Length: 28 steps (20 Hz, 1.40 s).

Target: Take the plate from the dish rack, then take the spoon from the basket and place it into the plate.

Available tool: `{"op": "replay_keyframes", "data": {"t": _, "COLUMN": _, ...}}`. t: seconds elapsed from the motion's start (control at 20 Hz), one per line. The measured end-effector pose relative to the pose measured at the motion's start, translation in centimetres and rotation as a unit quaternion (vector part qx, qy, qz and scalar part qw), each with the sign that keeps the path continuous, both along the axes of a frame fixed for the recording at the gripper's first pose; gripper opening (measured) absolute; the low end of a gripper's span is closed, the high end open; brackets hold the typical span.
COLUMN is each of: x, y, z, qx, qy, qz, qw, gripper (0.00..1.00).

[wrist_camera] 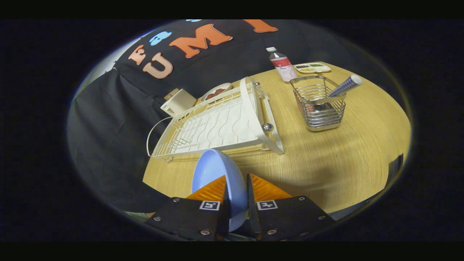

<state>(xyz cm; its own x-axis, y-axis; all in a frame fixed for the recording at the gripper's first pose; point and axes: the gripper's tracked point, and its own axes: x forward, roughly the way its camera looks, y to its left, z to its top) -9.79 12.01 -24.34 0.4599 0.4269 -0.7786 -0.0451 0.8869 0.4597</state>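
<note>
A pale blue plate (214, 170) stands on edge between my fingers, and my gripper (237, 181) is shut on its rim, holding it above the wooden table (337, 159). Beyond the plate lies the white wire dish rack (221, 125), with no dishes in its slots. Further off and to the right of the rack stands a metal wire basket (320, 105). A spoon with a checked handle (346, 86) leans out of the basket toward the right.
A plastic bottle (282, 64) and a small flat tray (312, 67) stand behind the basket. A beige box (178, 102) and a small bowl (216, 91) sit behind the rack. The table's near edge runs just under my fingers.
</note>
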Motion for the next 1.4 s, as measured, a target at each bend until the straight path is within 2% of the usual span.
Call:
{"op": "replay_keyframes", "data": {"t": 0.15, "x": 0.0, "y": -0.8, "z": -1.3, "qx": -0.013, "qy": 0.000, "qz": -0.014, "qw": 1.000, "gripper": 0.23}}
{"op": "replay_keyframes", "data": {"t": 0.4, "x": 1.3, "y": -1.4, "z": -0.4, "qx": -0.016, "qy": -0.047, "qz": -0.028, "qw": 0.998, "gripper": 0.23}}
{"op": "replay_keyframes", "data": {"t": 0.55, "x": 2.9, "y": -3.3, "z": 0.6, "qx": -0.057, "qy": -0.100, "qz": -0.033, "qw": 0.993, "gripper": 0.35}}
{"op": "replay_keyframes", "data": {"t": 0.65, "x": 4.2, "y": -4.5, "z": 1.9, "qx": -0.076, "qy": -0.140, "qz": -0.046, "qw": 0.986, "gripper": 0.45}}
{"op": "replay_keyframes", "data": {"t": 0.8, "x": 6.1, "y": -6.9, "z": 3.5, "qx": -0.106, "qy": -0.193, "qz": -0.074, "qw": 0.973, "gripper": 0.65}}
{"op": "replay_keyframes", "data": {"t": 0.9, "x": 7.1, "y": -8.9, "z": 4.3, "qx": -0.137, "qy": -0.221, "qz": -0.094, "qw": 0.961, "gripper": 0.73}}
{"op": "replay_keyframes", "data": {"t": 1.15, "x": 9.1, "y": -13.2, "z": 5.1, "qx": -0.210, "qy": -0.272, "qz": -0.134, "qw": 0.929, "gripper": 0.79}}
{"op": "replay_keyframes", "data": {"t": 1.4, "x": 10.9, "y": -14.2, "z": 6.6, "qx": -0.205, "qy": -0.319, "qz": -0.154, "qw": 0.912, "gripper": 0.79}}
